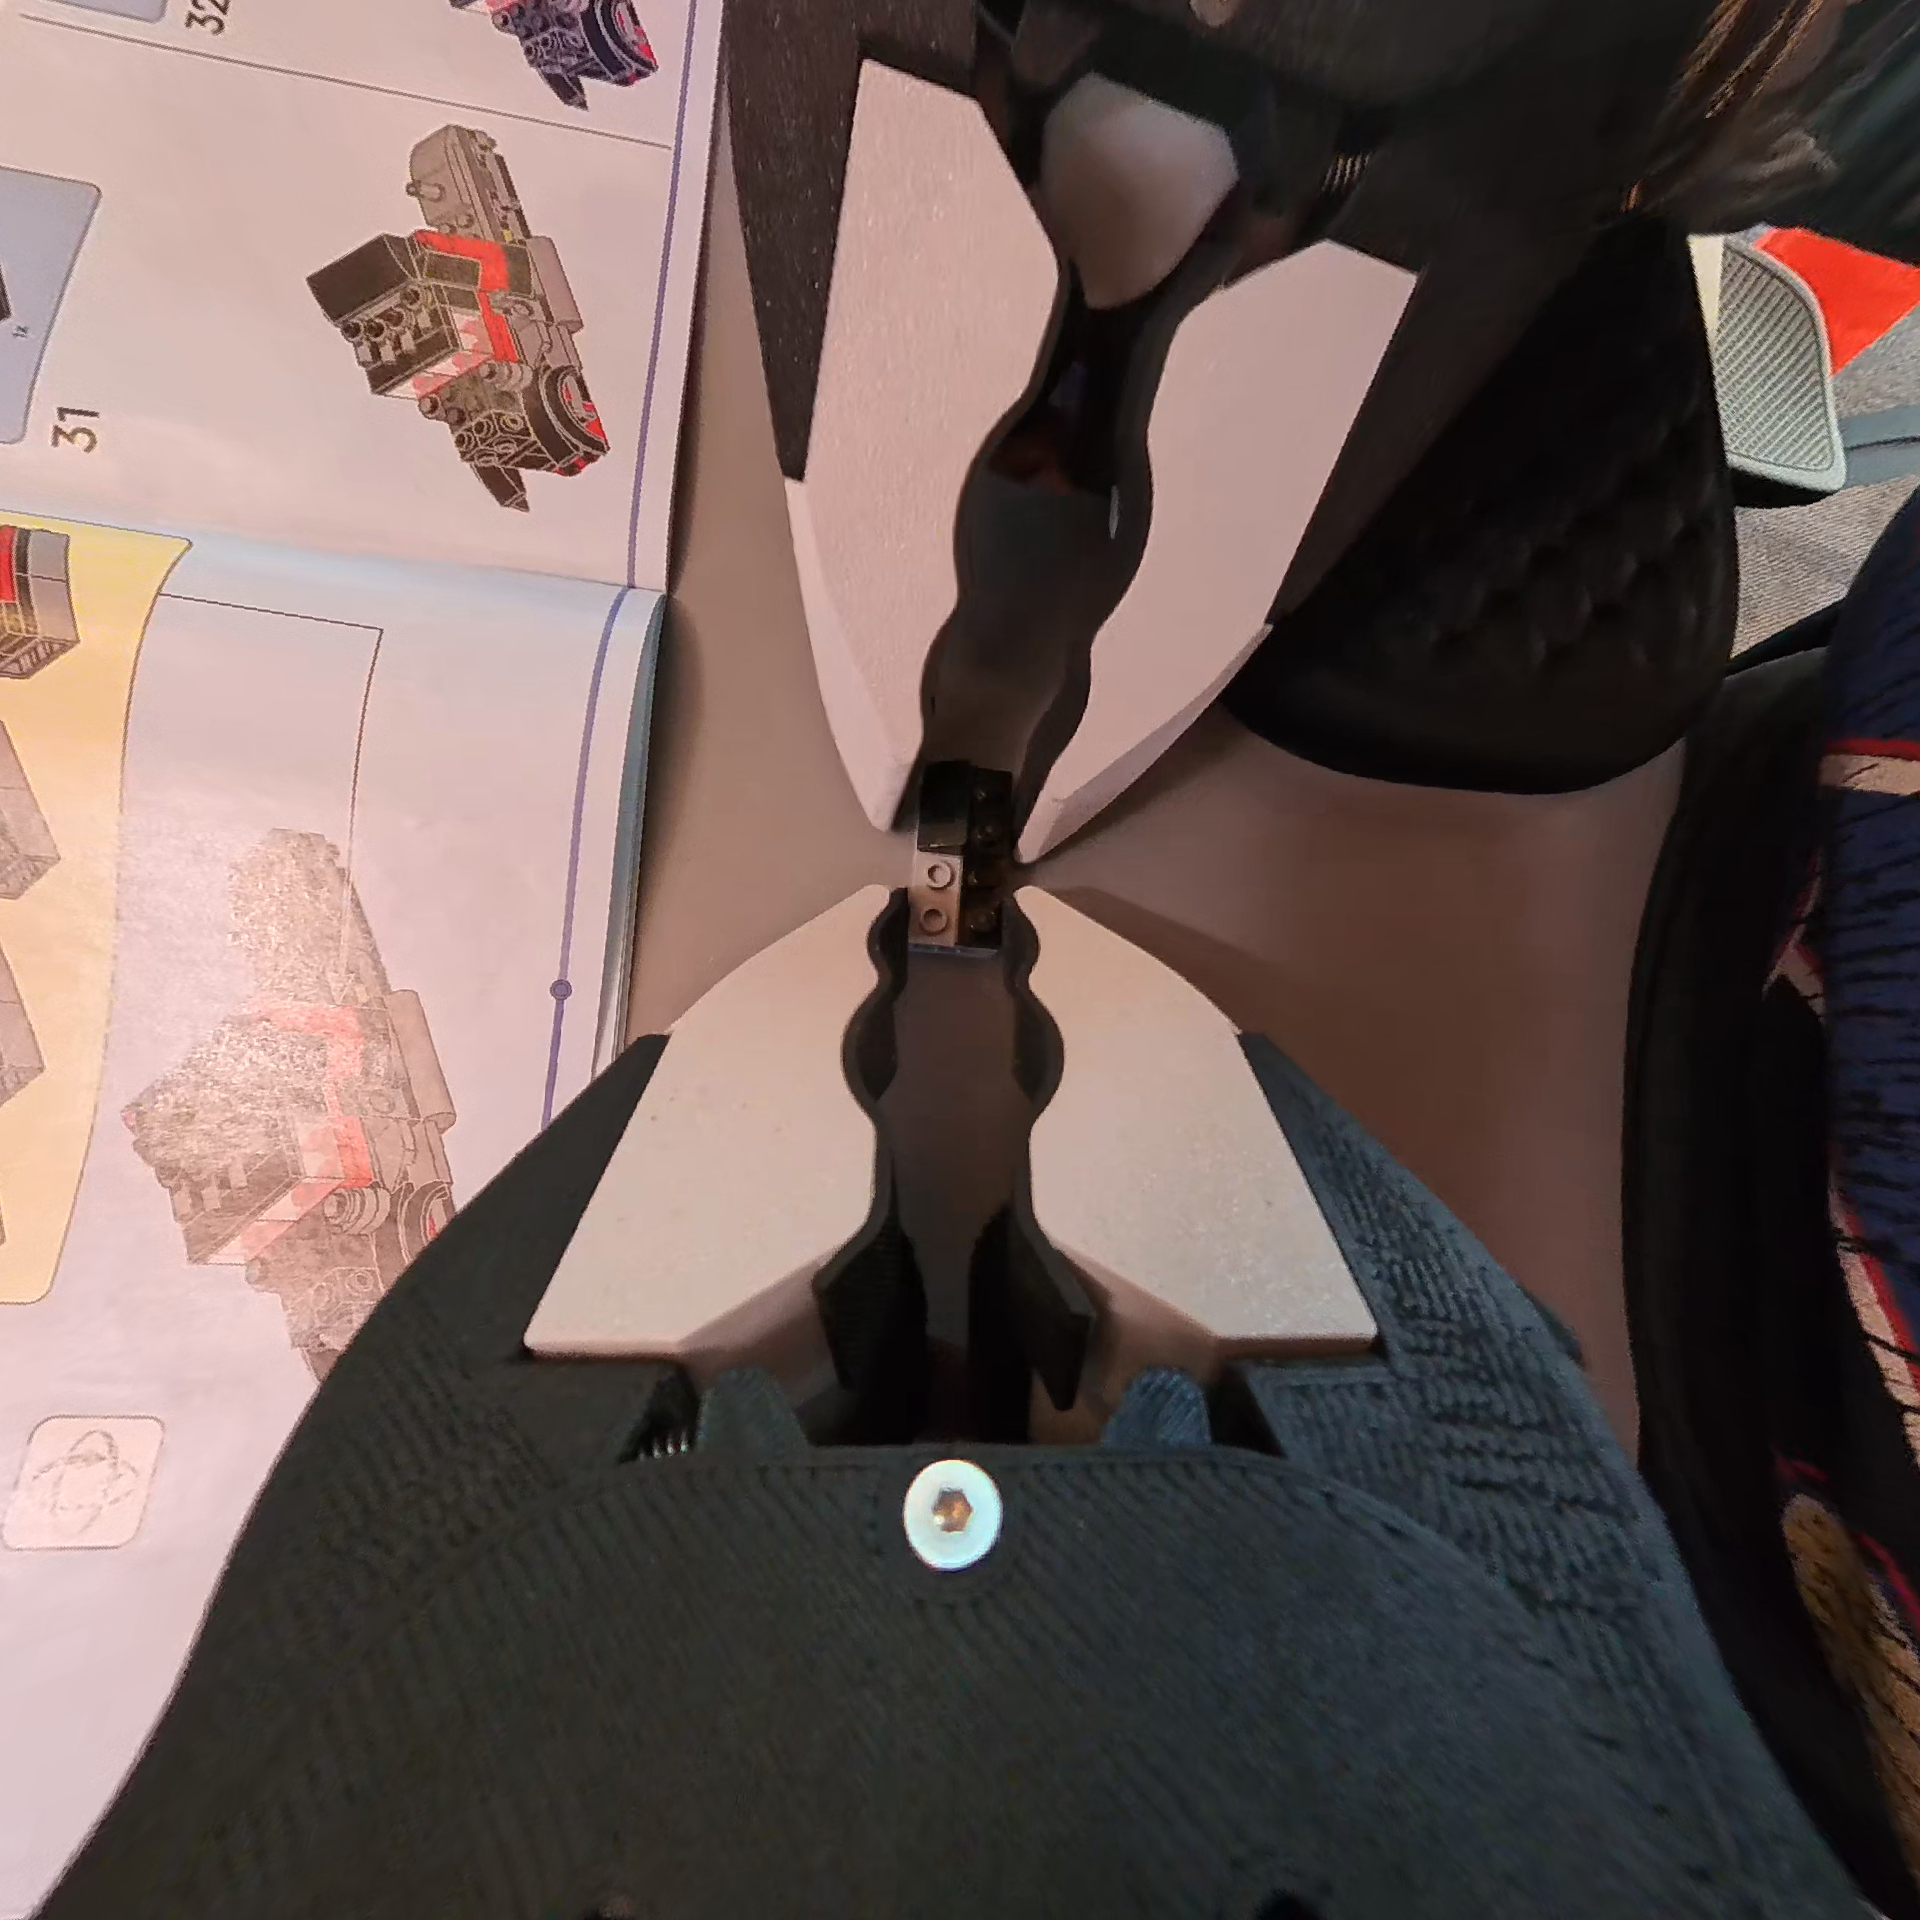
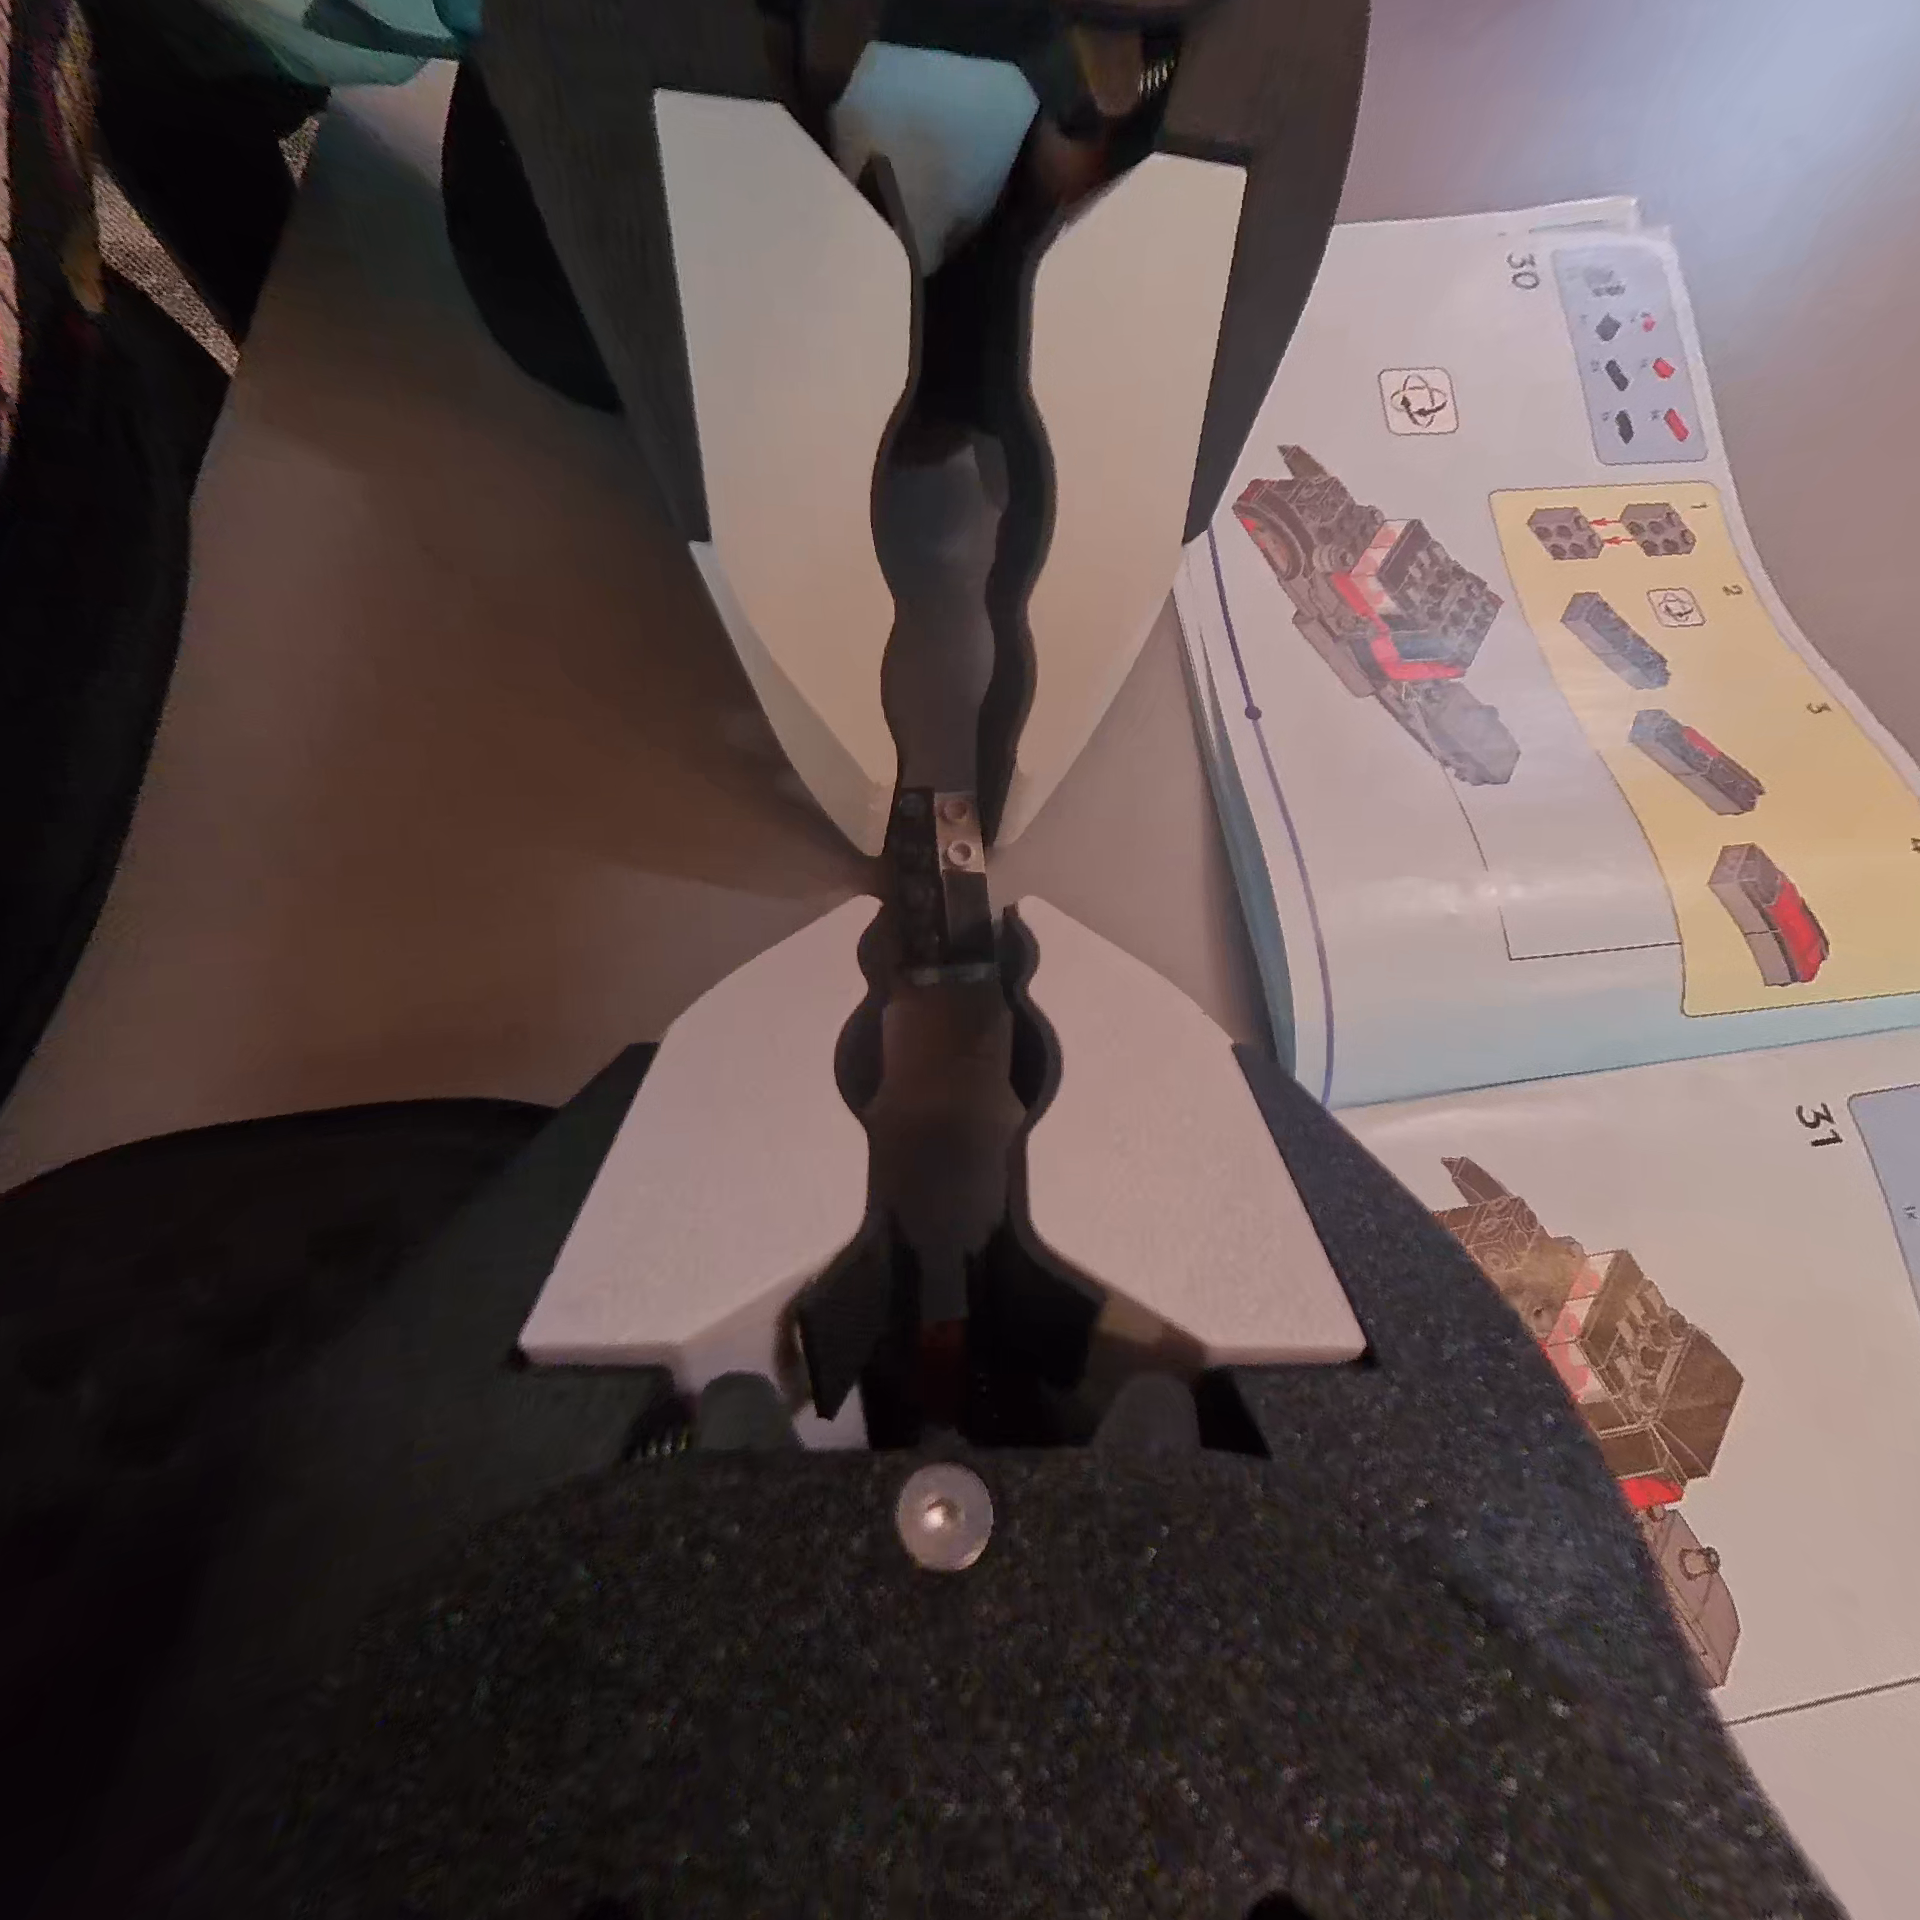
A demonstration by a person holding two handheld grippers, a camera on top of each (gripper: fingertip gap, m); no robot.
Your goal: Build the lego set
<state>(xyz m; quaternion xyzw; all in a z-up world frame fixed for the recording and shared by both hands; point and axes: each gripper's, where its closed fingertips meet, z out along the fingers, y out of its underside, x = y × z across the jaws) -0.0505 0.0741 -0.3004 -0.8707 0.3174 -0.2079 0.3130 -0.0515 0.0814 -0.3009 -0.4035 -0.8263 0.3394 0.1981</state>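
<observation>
Both hand-held grippers are seen tip to tip, each closed on opposite ends of one small lego assembly.

Left wrist view: the left hand-held gripper enters from the bottom of the frame, its white fingers drawn together and pinching the lower end of the lego assembly at frame centre. The assembly is made of a light grey studded plate alongside a black brick. The right hand-held gripper comes down from the top of the frame and is clamped on the upper end of the same assembly. The piece is held above the pale desk, not resting on it. An open instruction booklet lies on the desk along the left side of the frame.

Right wrist view: the right hand-held gripper rises from the bottom of the frame, closed on the lego assembly at centre; the left hand-held gripper is seen opposite, from the top. The instruction booklet occupies the right side of the frame on the desk.
</observation>
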